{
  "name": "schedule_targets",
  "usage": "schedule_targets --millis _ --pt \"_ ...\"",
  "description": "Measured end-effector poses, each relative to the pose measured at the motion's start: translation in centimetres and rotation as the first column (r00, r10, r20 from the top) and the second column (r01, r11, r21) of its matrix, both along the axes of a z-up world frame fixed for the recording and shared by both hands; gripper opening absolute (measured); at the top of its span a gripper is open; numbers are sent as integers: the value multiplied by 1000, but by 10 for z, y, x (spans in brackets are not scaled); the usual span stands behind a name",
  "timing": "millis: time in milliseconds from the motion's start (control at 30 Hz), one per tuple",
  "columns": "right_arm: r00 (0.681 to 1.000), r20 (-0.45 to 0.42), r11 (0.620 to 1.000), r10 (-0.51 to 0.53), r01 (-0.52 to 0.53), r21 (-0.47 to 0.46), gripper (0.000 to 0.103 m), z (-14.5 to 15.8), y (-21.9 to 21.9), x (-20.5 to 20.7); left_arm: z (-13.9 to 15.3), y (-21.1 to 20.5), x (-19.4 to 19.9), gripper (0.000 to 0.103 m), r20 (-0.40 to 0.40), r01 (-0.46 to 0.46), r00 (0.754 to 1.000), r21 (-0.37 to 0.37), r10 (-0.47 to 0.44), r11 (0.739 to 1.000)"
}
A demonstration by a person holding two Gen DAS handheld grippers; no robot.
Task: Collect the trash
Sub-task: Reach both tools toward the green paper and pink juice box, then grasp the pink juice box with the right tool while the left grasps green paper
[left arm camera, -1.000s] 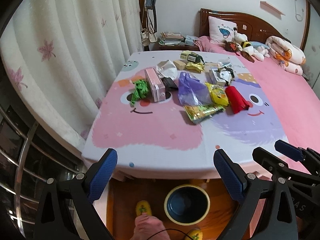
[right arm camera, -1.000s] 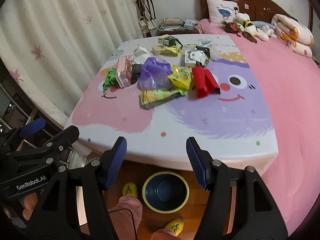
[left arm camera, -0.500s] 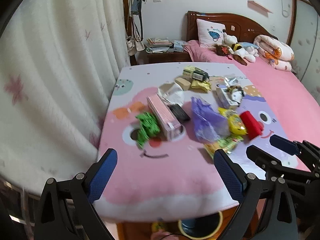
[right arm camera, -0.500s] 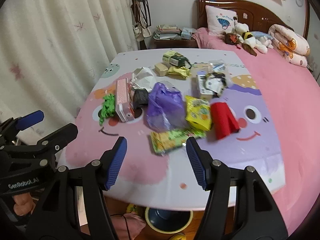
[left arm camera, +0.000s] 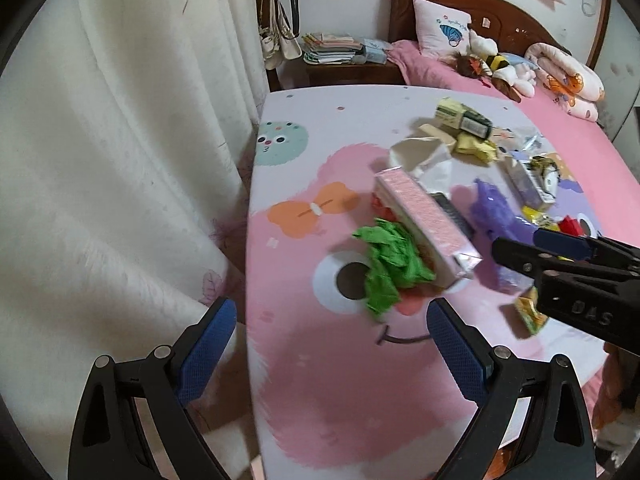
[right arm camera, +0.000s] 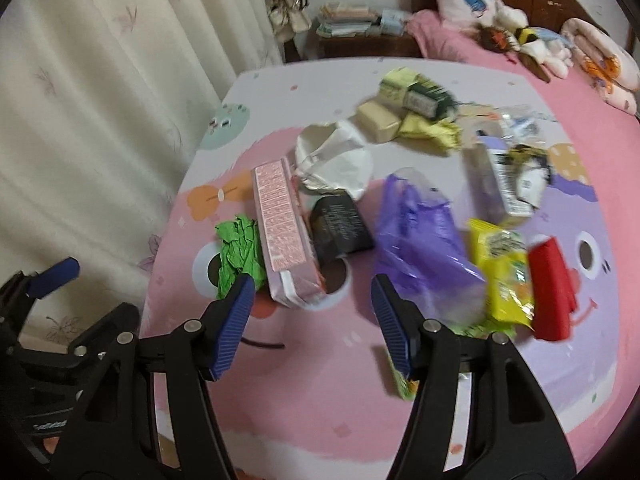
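Trash lies scattered on a cartoon-print table [left arm camera: 320, 380] [right arm camera: 320, 400]. Crumpled green paper [left arm camera: 386, 268] [right arm camera: 240, 256] rests against a long pink carton [left arm camera: 424, 220] [right arm camera: 280, 224]. Beside them lie a black packet [right arm camera: 340, 228], white crumpled paper [right arm camera: 336, 160], a purple plastic bag [right arm camera: 420, 256], a yellow snack bag [right arm camera: 504, 272] and a red wrapper [right arm camera: 552, 292]. My left gripper [left arm camera: 332, 344] is open, just short of the green paper. My right gripper [right arm camera: 312, 320] is open, hovering at the near end of the pink carton. Nothing is held.
A white curtain [left arm camera: 120, 160] hangs close on the left. Beyond the table stand a bedside stand with books [left arm camera: 340, 48] and a bed with pillow and plush toys [left arm camera: 500, 64]. More boxes and wrappers [right arm camera: 416, 100] lie at the table's far side.
Both grippers have moved forward and down over the table toward the green paper and pink carton. The bin and feet under the table edge have dropped out of view.
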State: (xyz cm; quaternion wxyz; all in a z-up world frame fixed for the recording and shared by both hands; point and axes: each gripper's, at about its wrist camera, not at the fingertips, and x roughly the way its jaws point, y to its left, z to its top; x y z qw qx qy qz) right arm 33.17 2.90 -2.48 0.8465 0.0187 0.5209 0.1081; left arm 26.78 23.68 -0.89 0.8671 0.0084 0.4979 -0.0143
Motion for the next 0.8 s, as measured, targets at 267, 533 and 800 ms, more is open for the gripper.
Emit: schedule_targets --millis 267,533,800 --pt "994 -94 995 50 -59 -86 51 -49 30 35 -23 20 29 97 -52 -1 999 -14 1 1000" --pt "991 -117 993 65 -76 -89 52 -67 41 43 -37 13 44 97 -96 11 995 -31 -14 999" --pt "988 -141 992 67 -82 -97 52 -70 46 48 -39 0 52 97 -108 33 993 -48 -38 998"
